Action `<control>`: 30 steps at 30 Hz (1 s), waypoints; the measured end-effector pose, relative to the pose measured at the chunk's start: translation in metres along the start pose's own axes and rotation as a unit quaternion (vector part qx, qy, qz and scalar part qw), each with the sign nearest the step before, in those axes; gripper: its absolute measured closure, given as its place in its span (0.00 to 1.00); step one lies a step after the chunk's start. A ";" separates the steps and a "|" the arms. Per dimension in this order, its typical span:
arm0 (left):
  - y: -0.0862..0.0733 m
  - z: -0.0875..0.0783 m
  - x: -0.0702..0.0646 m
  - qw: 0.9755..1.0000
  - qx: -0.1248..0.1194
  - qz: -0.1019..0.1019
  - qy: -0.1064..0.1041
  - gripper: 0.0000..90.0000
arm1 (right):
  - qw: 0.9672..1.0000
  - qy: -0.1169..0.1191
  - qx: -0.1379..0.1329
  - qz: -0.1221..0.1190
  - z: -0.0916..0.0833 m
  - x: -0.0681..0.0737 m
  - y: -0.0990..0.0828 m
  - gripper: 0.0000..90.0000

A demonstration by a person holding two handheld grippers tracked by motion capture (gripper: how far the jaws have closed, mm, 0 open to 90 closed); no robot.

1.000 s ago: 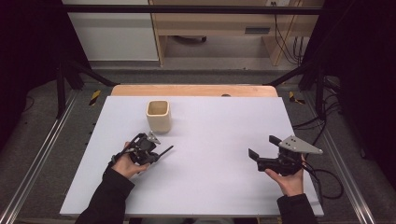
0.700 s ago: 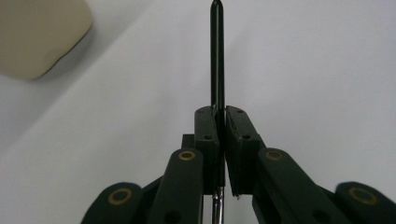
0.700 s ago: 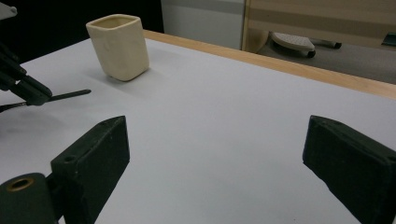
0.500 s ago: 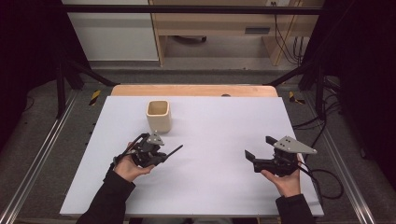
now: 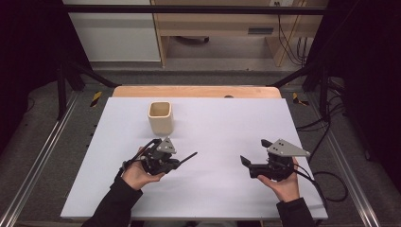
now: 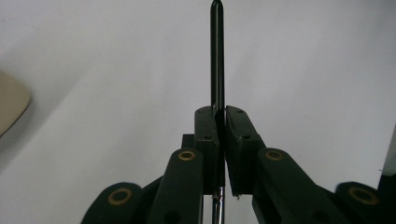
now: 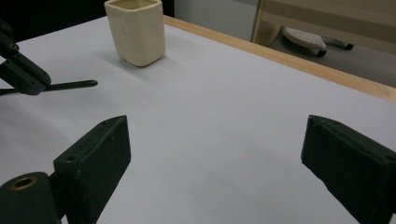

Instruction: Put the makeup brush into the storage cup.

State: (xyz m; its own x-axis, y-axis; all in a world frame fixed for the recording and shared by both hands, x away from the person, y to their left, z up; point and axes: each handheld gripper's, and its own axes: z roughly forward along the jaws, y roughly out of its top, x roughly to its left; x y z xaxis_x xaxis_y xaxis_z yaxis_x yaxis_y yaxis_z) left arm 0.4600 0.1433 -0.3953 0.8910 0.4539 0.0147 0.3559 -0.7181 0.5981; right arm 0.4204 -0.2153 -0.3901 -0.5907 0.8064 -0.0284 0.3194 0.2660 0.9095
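1. High view:
   - White table [image 5: 213, 198] under both hands, wooden edge along the far side.
   - Cream cup [image 5: 160, 117], square-mouthed and upright, toward the far left of the white surface.
   - Left gripper [image 5: 176, 163] in the left hand [image 5: 137, 172], near side of the cup and apart from it, clamped on a thin black pen [image 5: 187, 158].
   - Pen sticking out past the jaws toward the table's middle, raised off the surface, tip pointing right and slightly away.
   - Right gripper [image 5: 255, 153] in the right hand [image 5: 283, 182], well apart on the right, jaws spread wide with nothing between them, grey three-cornered plate on top.

2. Left gripper view:
   - Left gripper [image 6: 219, 135] pressed narrow on the pen [image 6: 217, 56], both black jaws tight against the shaft.
   - Pen running straight up the middle to a rounded tip near the top edge, a bit of metal shaft below the pads.
   - White table [image 6: 93, 70] behind; corner of the cream cup [image 6: 11, 107] at the left edge.

3. Right gripper view:
   - Right gripper [image 7: 215, 154] wide open, one jaw low at the left, one at the right, bare white table [image 7: 224, 116] between.
   - Cream cup [image 7: 136, 30] upright at the far left, near the wooden edge.
   - Left gripper [image 7: 23, 74] at the left border with the pen [image 7: 70, 85] jutting level toward the right, on the near side of the cup, not touching it.
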 end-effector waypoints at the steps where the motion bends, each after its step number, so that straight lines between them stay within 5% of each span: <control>1: 0.001 0.000 -0.002 1.000 -0.002 0.001 -0.003 0.93 | 1.000 0.001 0.001 -0.003 0.000 0.001 0.001 0.10; 16: 0.013 0.008 -0.021 0.999 -0.001 0.037 -0.030 0.93 | 0.998 0.016 0.029 -0.044 0.007 0.024 0.007 0.10; 30: 0.026 0.005 -0.014 0.997 0.004 0.049 -0.062 0.93 | 0.993 0.036 0.055 -0.097 0.017 0.045 0.025 0.10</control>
State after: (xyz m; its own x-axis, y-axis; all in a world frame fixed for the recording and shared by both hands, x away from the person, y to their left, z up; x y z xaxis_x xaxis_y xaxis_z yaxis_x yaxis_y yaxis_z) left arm 0.4582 0.1156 -0.3839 0.9491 0.3138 -0.0264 0.2677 -0.7599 0.5923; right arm 0.4144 -0.1634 -0.3762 -0.6986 0.6961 -0.1654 0.2719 0.4721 0.8386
